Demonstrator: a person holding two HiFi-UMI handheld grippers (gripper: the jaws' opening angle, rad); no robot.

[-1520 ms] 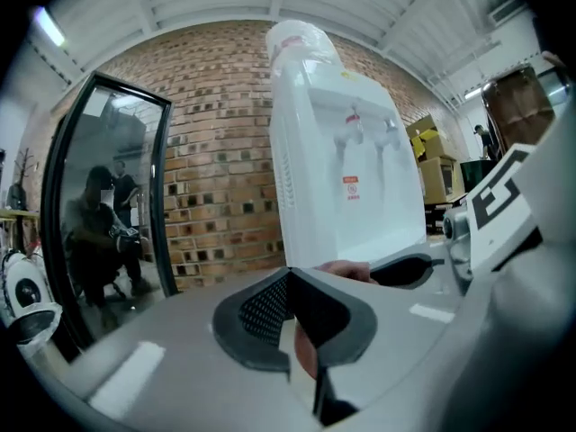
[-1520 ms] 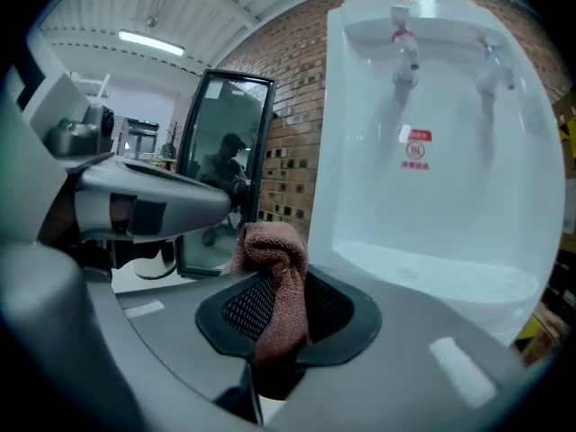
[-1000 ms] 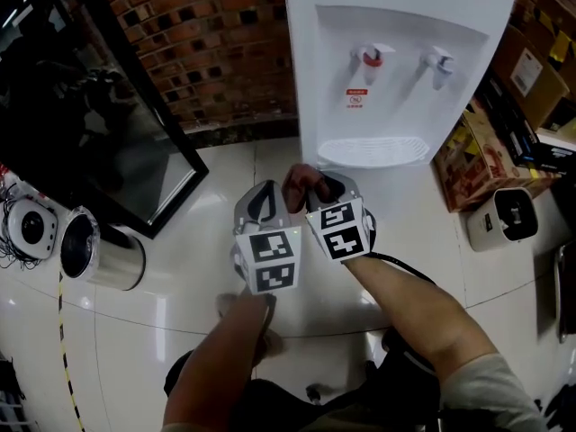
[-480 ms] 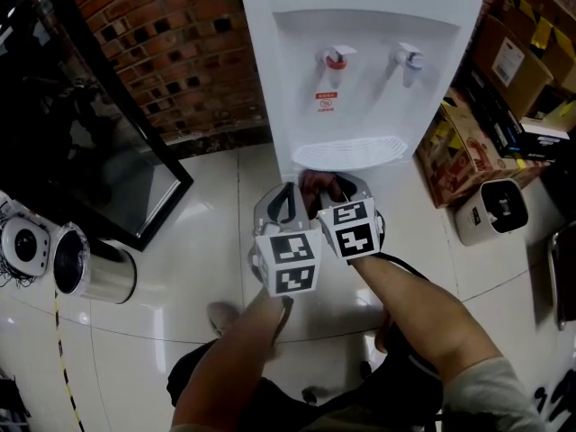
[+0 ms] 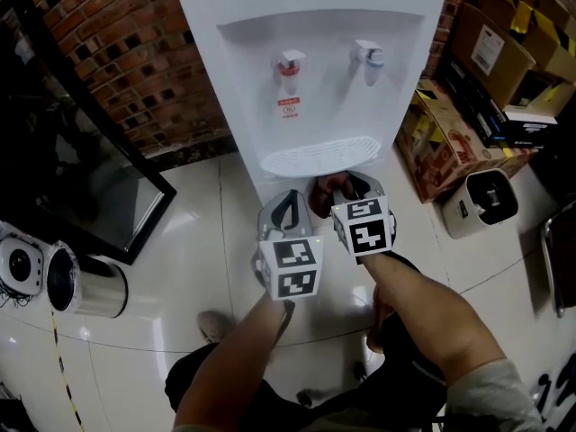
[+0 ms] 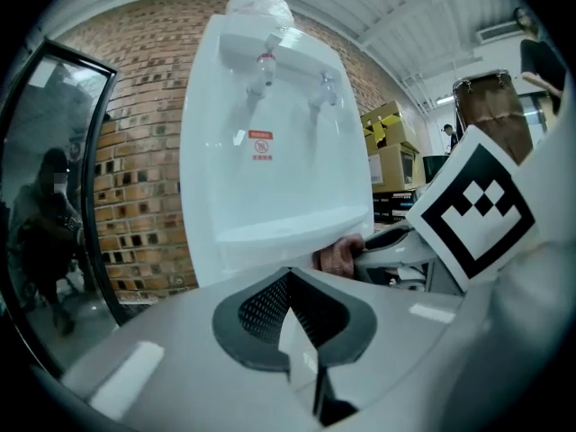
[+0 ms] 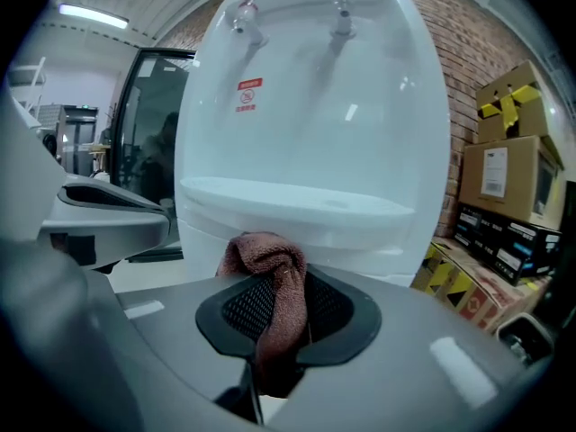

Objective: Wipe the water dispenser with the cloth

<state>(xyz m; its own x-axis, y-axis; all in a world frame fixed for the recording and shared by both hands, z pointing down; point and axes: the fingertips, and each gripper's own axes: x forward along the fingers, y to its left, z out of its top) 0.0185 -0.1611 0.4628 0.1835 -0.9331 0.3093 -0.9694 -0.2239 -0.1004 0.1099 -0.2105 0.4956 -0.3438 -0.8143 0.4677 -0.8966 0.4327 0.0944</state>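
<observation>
Right tongs pinch the cloth (brownish) near water dispenser; left tongs seemingly closed, empty.

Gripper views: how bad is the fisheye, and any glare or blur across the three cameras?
Left gripper view: heavy fisheye, dark corners, the water dispenser bows outward, its body stays sharp. Right gripper view: same bend, small highlights on the dispenser front, cloth in focus. Head view: little distortion, no motion blur, soft reflections on the glossy floor.

I see bright light from a ceiling strip; water dispenser and glossy floor glare; gripper views warp at edges.
</observation>
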